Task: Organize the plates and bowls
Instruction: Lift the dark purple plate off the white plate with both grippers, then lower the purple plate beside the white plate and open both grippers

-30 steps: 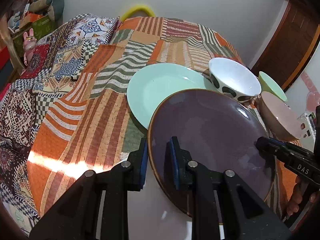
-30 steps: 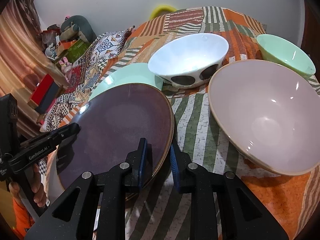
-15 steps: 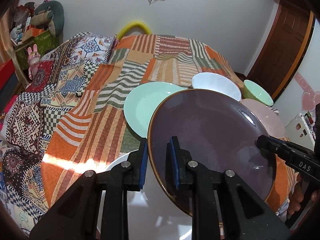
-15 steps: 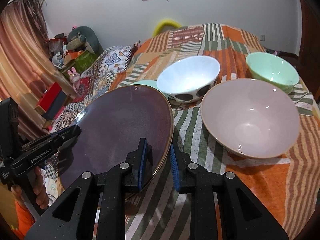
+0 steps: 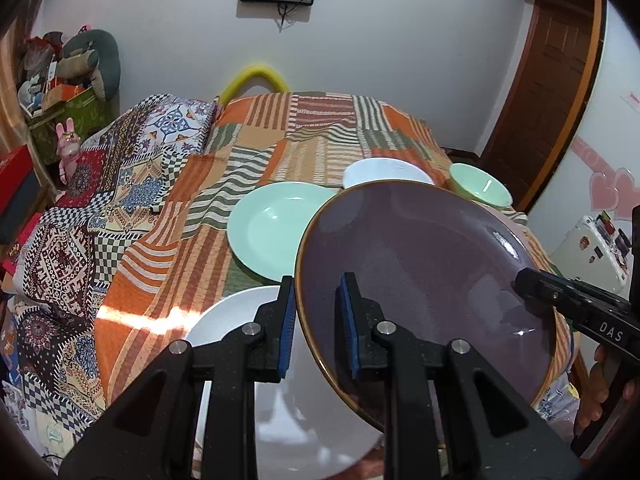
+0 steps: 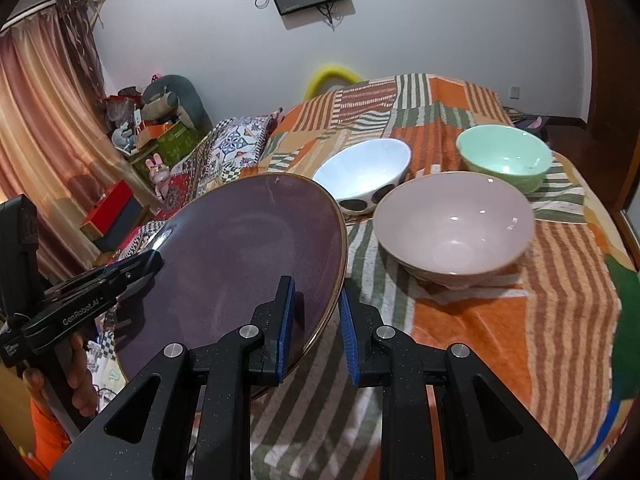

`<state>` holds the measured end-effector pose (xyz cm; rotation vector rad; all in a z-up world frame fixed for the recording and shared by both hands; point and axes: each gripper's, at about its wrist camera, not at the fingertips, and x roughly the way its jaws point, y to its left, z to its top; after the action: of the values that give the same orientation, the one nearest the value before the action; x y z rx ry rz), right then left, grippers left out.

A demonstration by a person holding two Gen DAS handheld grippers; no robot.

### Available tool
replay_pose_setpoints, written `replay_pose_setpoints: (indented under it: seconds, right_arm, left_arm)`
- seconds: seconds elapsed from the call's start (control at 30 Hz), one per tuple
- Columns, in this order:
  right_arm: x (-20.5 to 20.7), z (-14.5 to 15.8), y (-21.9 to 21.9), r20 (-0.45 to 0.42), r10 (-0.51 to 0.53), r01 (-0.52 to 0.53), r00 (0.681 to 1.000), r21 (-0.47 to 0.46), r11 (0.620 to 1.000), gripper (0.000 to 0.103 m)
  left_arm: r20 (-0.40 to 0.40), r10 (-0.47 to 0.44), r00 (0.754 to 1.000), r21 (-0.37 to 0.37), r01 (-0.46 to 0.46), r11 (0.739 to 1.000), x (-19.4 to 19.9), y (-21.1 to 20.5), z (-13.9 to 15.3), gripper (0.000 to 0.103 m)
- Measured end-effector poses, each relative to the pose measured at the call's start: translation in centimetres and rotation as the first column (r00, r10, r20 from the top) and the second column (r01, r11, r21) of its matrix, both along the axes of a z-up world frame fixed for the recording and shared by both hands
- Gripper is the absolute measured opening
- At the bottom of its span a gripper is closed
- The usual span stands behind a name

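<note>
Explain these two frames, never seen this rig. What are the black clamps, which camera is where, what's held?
There is no robot arm. A person holds a hand-held clamp tool in each hand, and each tool carries a fisheye camera looking along its two fingers.

In the left tool's view, the left gripper straddles one edge of a purple plate. In the right tool's view, the right gripper straddles the opposite edge. Each tool shows in the other's picture.

The plate is lifted and tilted above a striped bedspread. On the bedspread lie a mint plate, a white plate, a white spotted bowl, a pink bowl and a mint bowl.
</note>
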<state>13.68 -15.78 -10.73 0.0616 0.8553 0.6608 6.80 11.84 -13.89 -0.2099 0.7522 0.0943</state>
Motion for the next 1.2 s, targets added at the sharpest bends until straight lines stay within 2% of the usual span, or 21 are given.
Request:
replay_pose_setpoints:
  seconds: [0.43, 0.8, 1.2]
  right_arm:
    - [-2.1, 0.5, -4.4, 0.036, -0.055, 0.055, 0.998, 0.014, 0.998, 0.02]
    - [-3.1, -1.1, -7.7, 0.004, -0.105, 0.105, 0.994, -0.012, 0.994, 0.02]
    - [-3.3, -3.6, -9.6, -0.066, -0.141, 0.138, 0.988, -0.046, 0.989, 0.02]
  left_arm:
    - [0.006, -0.075, 0.997, 0.023, 0.075, 0.997, -1.9, -4.4, 1.3, 0.022]
    - [-0.082, -0.148, 0.986, 0.009, 0.15, 0.989, -1.2, -7.8, -0.9, 0.022]
    - [-0.172, -0.185, 0.968, 0.002, 0.188, 0.982, -0.4, -9.8, -3.8, 0.022]
